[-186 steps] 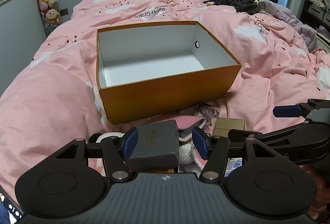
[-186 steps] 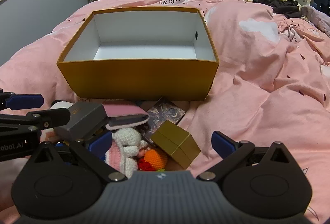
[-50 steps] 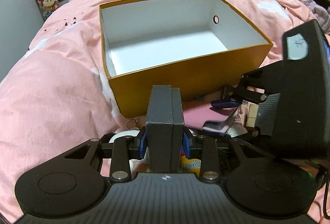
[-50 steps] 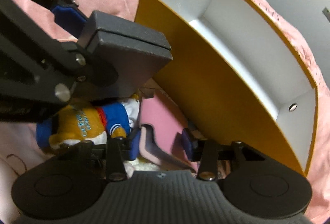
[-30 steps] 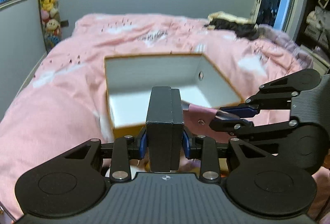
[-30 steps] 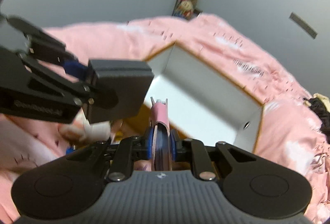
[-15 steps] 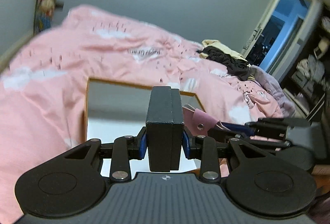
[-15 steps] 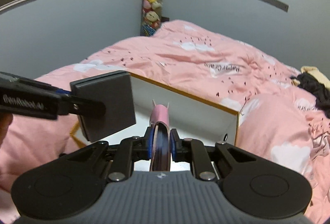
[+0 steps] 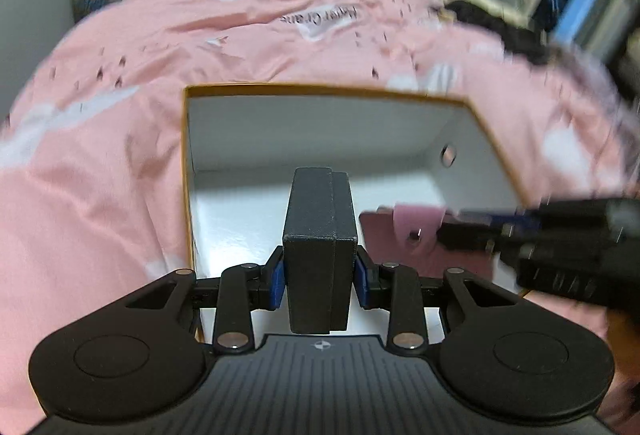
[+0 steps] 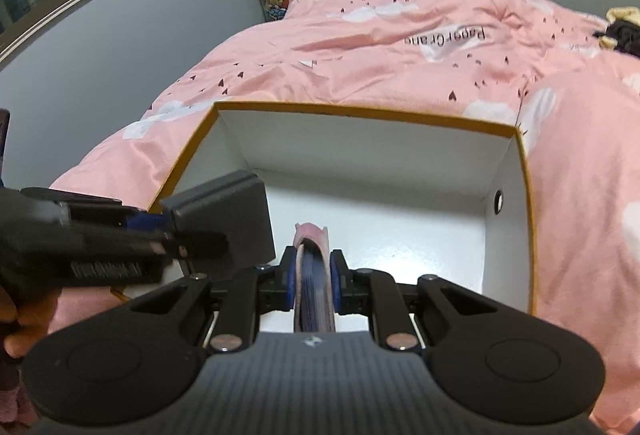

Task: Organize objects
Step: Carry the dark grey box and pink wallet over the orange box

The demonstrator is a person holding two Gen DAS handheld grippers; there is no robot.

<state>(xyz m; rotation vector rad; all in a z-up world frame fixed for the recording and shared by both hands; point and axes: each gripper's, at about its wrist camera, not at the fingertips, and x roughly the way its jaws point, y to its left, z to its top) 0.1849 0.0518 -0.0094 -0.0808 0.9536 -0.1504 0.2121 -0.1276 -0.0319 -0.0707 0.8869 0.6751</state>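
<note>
Box [image 9: 320, 139] fills mid-frame in both views, open top, white floor bare; sits on pink bedding [image 9: 100, 175]. Both loads hang over its floor. Left gripper [image 9: 320, 271] pinching grey case [image 9: 320, 231] edge-up, long axis pointing fwd into box, frame ctr. Right gripper [image 10: 314, 285] pressed tight on pink wallet [image 10: 312, 255], thin edge up, also fwd; wallet sits right of case. Next move prob straight down, both equally near.

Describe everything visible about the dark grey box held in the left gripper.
The dark grey rectangular box looks matte, like cardboard, with a seam splitting it into lid and base. It stands on edge, narrow face toward the left wrist camera, clamped on its broad faces between the blue-padded fingers of the left gripper. It hangs over the white interior of the open orange storage box, touching nothing else.
</note>
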